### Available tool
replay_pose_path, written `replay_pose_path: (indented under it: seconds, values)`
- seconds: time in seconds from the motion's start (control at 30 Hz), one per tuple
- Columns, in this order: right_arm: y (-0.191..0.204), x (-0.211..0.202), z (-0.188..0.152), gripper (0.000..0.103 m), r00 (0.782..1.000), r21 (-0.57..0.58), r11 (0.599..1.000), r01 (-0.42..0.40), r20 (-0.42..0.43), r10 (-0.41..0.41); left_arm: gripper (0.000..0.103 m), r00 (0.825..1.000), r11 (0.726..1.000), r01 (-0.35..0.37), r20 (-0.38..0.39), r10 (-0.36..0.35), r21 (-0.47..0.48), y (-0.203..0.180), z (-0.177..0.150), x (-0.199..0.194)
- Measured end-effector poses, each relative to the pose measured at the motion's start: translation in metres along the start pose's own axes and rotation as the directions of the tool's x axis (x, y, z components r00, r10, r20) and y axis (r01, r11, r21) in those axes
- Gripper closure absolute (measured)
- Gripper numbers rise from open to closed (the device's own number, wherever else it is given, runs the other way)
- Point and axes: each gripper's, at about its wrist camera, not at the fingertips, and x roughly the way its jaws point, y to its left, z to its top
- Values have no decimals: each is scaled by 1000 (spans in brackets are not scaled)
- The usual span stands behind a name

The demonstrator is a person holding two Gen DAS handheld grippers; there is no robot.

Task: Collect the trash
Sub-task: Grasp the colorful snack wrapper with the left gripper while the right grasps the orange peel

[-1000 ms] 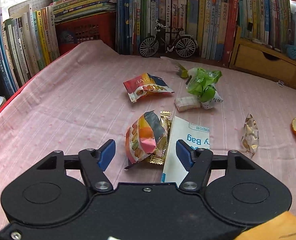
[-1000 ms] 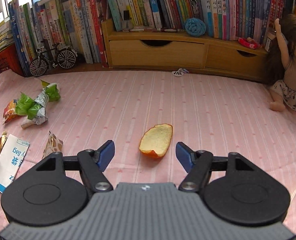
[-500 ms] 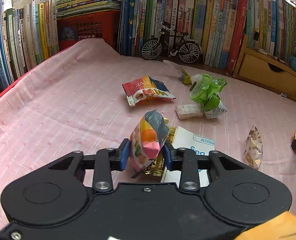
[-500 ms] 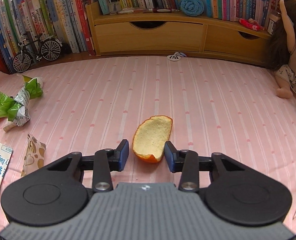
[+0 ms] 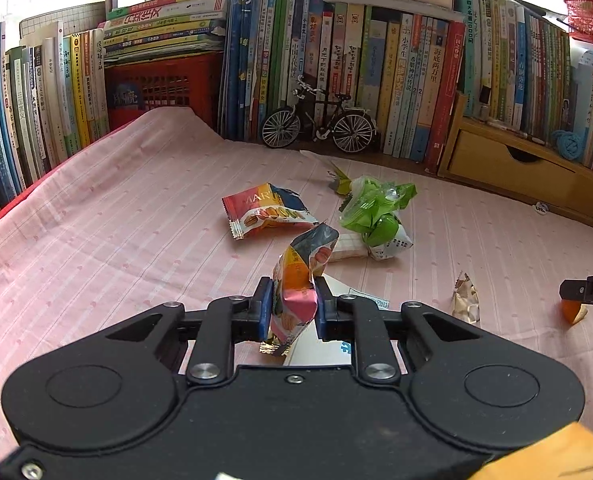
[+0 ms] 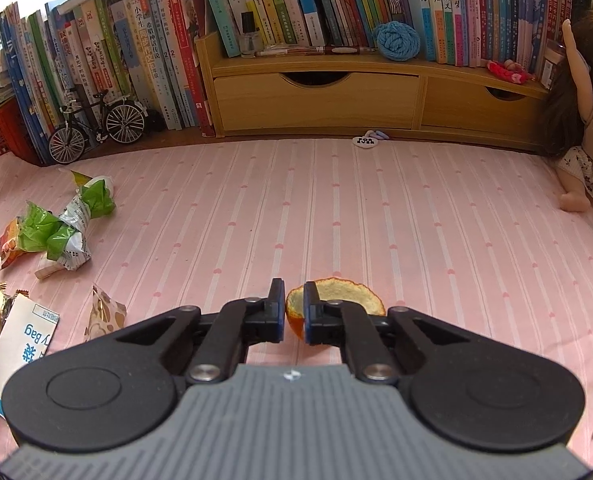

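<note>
A crumpled orange-and-pink snack wrapper [image 5: 304,264] stands pinched between the blue pads of my left gripper [image 5: 293,294], whose jaws are still closing on it, just above the pink striped cloth [image 5: 116,240]. My right gripper [image 6: 294,302] has its jaws closing on the edge of an orange peel [image 6: 344,296], which rests on the cloth. That peel [image 5: 574,312] also shows at the right edge of the left wrist view. More trash lies around: a red snack packet [image 5: 266,210], a green wrapper bundle [image 5: 376,212], a small brown wrapper [image 6: 104,312] and a white paper bag [image 6: 20,344].
Books line the back and left. A model bicycle [image 5: 320,124] and a red crate [image 5: 164,88] stand at the back, and a wooden drawer unit [image 6: 316,100] holds a blue yarn ball. A doll [image 6: 584,120] sits at the far right.
Both grippers have gone from wide open to shut, the left on the snack wrapper and the right on the orange peel. The left one has lifted the wrapper slightly.
</note>
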Motion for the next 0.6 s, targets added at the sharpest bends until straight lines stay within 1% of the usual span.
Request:
replay_pose_path:
  seconds: [0.27,0.4,0.43,0.47,0.53,0.57,0.6]
  values:
    - [5,-20,-7,91,1000,-9,1000,-26,11,27,84,1000,1000,16,4,-16,-2,0,-6,-19]
    - [9,-32,-12,90,998,-40,998,-56,1,56,84,1000,1000,21,6,-21,-10,2,-10,-32]
    - [12,-33,-15,74,998,-62,996,-61,-15,60,84,1000,1000,22,8,-22,-12,2,-12,-35]
    - [12,-35,-18,67,999,-63,997,-50,-12,49,84,1000,1000,23,8,-23,-14,3,-13,-37]
    - [11,-35,-25,25,999,-64,997,-36,-17,35,84,1000,999,28,6,-28,-17,2,-17,-41]
    - [10,-35,-28,20,1000,-62,998,-18,-16,17,84,1000,1000,27,5,-27,-17,2,-19,-42]
    - [8,-36,-31,20,1000,-59,998,-1,-11,0,84,1000,1000,26,5,-26,-17,1,-20,-44]
